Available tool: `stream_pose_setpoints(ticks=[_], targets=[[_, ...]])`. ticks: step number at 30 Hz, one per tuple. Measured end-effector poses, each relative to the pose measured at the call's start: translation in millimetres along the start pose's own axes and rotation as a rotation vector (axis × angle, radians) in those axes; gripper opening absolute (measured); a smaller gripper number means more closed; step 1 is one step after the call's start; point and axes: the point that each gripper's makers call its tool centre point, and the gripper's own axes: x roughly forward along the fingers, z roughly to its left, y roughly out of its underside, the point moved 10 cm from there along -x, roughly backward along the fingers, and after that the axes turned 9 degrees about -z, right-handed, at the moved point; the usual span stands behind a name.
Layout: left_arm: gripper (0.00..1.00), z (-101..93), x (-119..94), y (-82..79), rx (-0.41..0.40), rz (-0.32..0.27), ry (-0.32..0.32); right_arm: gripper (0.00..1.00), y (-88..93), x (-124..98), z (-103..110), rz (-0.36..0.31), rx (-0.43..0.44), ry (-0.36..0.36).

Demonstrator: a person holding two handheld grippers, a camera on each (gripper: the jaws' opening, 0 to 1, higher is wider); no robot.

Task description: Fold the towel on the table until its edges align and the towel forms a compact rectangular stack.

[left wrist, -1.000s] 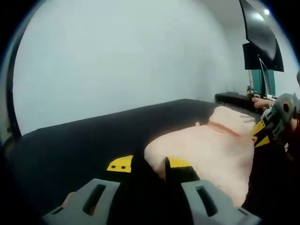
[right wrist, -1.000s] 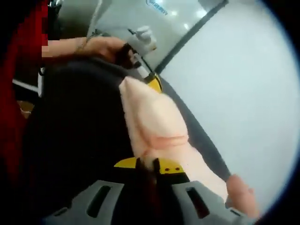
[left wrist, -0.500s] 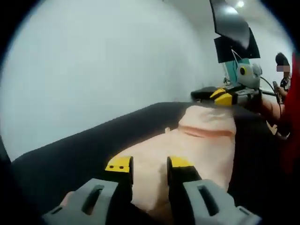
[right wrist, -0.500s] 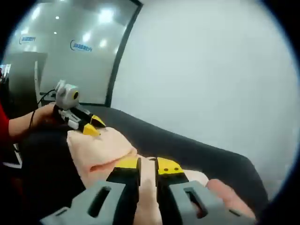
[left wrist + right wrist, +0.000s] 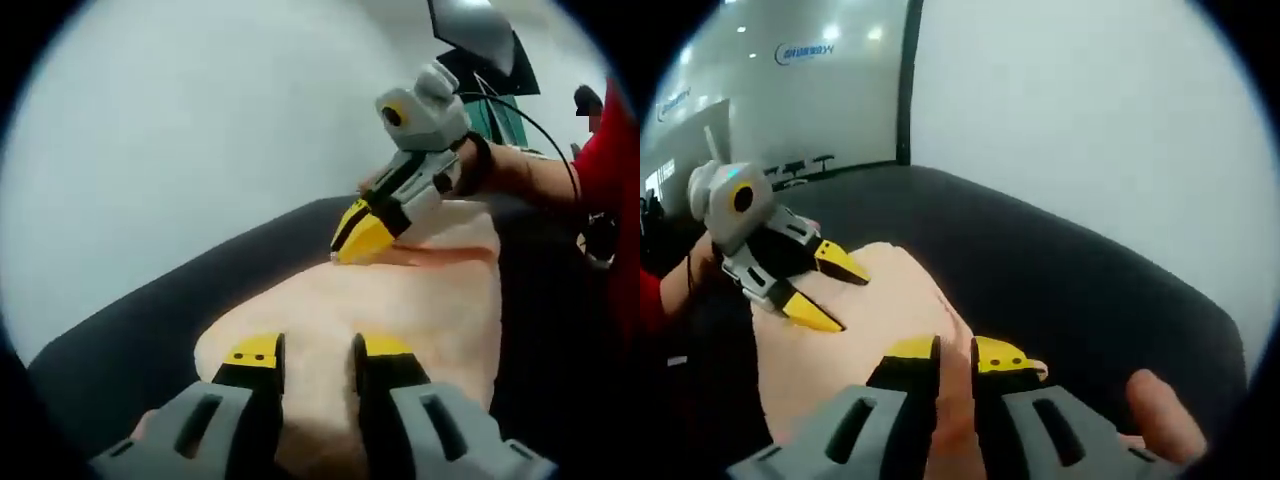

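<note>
A pale pink towel [image 5: 420, 310] lies doubled over on the dark table [image 5: 150, 320]. My left gripper [image 5: 320, 350] hovers low over its near part with the jaws apart and towel showing in the gap. My right gripper [image 5: 355, 235] comes in from the right with its yellow tips together on the towel's far fold. In the right gripper view, the right gripper [image 5: 955, 352] is shut on a strip of towel [image 5: 870, 330]. There the left gripper [image 5: 825, 290] is over the towel with its tips spread.
The table [image 5: 1060, 270] runs off dark toward a white wall. A person's hand [image 5: 510, 165] and red sleeve [image 5: 612, 170] are at the right. A dark monitor [image 5: 480, 40] hangs at the back, and a glass wall [image 5: 790, 100] stands behind the left gripper.
The right gripper has carried its end of the towel over toward the left gripper, doubling the cloth. The left gripper now stands over the towel's middle instead of at its edge.
</note>
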Motion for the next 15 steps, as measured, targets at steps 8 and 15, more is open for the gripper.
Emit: stream_pose_setpoints(ticks=[8,15], targets=[[0.29,0.4,2,-5.9,0.0,-0.026,0.006,0.08,-1.1,-13,-13,-0.081,0.245,-0.061],[0.29,-0.1,2,-3.1,0.0,-0.02,0.006,0.08,-1.1,12,1,0.02,0.211,-0.117]])
